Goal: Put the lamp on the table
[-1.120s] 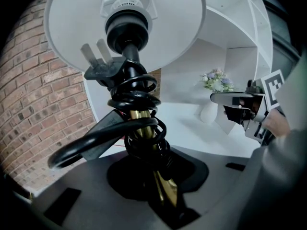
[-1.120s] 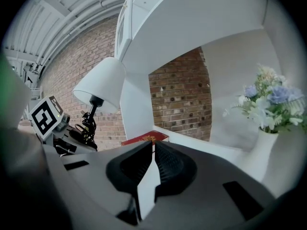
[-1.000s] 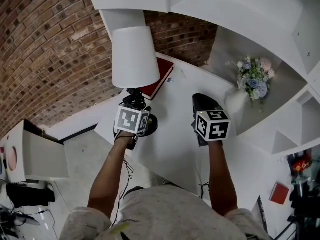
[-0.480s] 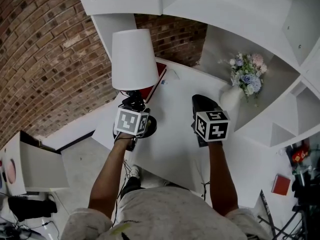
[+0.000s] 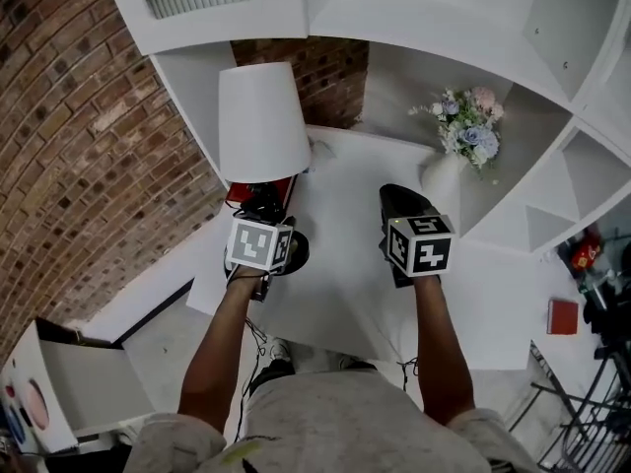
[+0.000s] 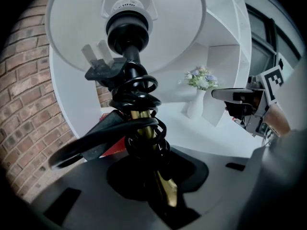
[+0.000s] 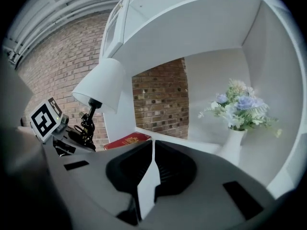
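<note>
the lamp (image 5: 263, 121) has a plain white shade, a black socket, a brass-gold stem (image 6: 166, 188) wound with glossy black cord (image 6: 136, 97), and a black base (image 5: 294, 249). the book (image 7: 127, 140) is red with a gold emblem. the table (image 5: 345, 215) and shelving (image 5: 414, 18) are white. the brick wall (image 5: 89, 166) is reddish-brown with pale mortar. a white vase (image 5: 441, 175) holds pale blue, pink and white flowers (image 5: 465, 124) with green leaves. the dark grey left gripper (image 6: 153, 171) and right gripper (image 7: 149, 171) each carry a white cube with black square markers.

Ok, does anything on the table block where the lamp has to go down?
Only the red book, lying at the table's left rear corner just behind the lamp's base. The bare top to its right looks free; the vase of flowers stands well clear.
</note>
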